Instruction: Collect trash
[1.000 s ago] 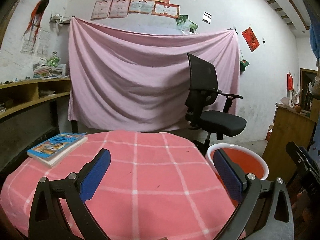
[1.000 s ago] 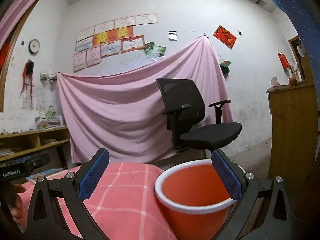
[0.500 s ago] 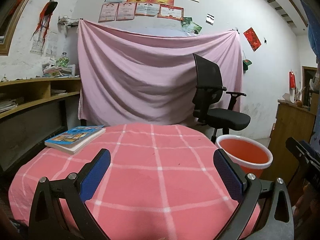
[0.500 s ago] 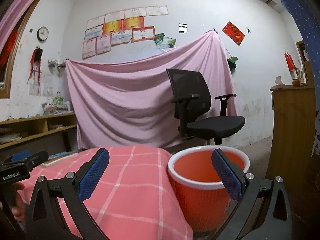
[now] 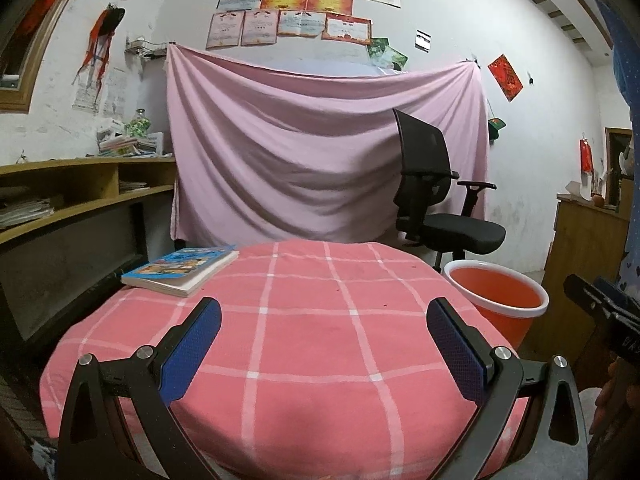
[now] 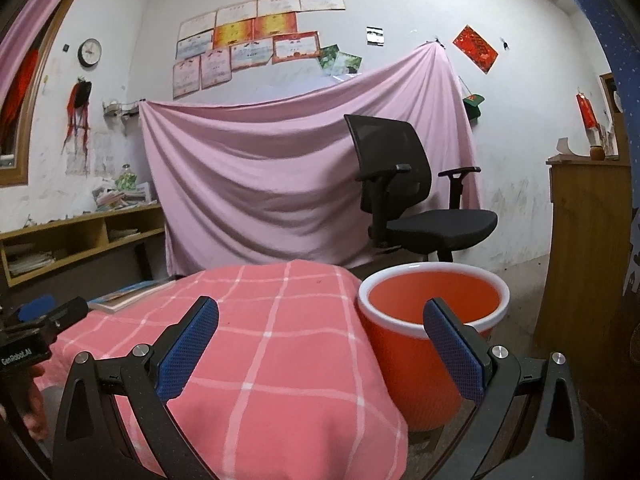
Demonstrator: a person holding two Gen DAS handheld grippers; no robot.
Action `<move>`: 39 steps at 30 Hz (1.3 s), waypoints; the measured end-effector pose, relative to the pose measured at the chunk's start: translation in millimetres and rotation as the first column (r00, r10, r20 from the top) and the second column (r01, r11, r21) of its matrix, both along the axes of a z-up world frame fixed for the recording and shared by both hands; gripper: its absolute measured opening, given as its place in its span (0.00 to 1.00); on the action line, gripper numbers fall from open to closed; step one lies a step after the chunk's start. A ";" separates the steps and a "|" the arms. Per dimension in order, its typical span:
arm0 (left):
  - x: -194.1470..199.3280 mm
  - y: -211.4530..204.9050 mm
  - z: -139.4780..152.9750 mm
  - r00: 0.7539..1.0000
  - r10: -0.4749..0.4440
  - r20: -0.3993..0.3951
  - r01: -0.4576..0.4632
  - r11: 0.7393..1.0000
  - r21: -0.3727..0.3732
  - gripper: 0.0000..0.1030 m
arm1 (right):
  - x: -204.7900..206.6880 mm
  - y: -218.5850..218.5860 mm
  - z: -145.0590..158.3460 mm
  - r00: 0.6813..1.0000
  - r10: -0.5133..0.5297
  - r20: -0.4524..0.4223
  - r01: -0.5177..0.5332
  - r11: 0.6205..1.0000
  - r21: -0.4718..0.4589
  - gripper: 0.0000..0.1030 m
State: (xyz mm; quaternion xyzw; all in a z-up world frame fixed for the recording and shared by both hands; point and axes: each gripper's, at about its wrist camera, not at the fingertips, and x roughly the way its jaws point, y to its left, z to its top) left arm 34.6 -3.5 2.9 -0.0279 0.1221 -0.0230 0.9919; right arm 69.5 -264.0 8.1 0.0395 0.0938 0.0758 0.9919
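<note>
An orange bin with a white rim [image 5: 503, 296] [image 6: 432, 320] stands on the floor at the right edge of a round table under a pink checked cloth [image 5: 304, 320] [image 6: 260, 328]. My left gripper [image 5: 326, 324] is open over the near part of the cloth, nothing between its blue pads. My right gripper [image 6: 320, 322] is open too, spanning the table's right edge and the bin. A book [image 5: 182, 266] [image 6: 124, 296] lies at the table's far left. No loose trash shows on the cloth, and the bin's bottom is hidden.
A black office chair [image 5: 438, 204] [image 6: 412, 200] stands behind the bin before a hanging pink sheet [image 5: 320, 160]. Wooden shelves [image 5: 76, 196] run along the left wall. A wooden cabinet [image 6: 588, 248] stands on the right. The other gripper's body and a hand [image 5: 612, 364] show at right.
Both cameras have drawn back and lower from the table, so more of the cloth and the bin's outside shows. Both grippers stay open.
</note>
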 end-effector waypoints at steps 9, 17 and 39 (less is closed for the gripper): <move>-13.6 5.2 1.4 1.000 0.015 0.012 -0.015 1.000 -0.001 0.98 | -8.3 14.1 -2.2 1.000 0.025 -0.011 -0.026 0.999 -0.030 1.00; -18.4 6.6 0.5 1.000 0.015 0.019 -0.015 1.000 0.004 0.98 | -11.4 17.0 -3.5 1.000 0.027 -0.009 -0.027 0.999 -0.037 1.00; -20.4 6.6 -0.9 0.999 0.014 0.029 -0.015 1.000 0.016 0.98 | -14.4 17.7 -4.2 1.000 0.027 -0.004 -0.027 0.999 -0.037 1.00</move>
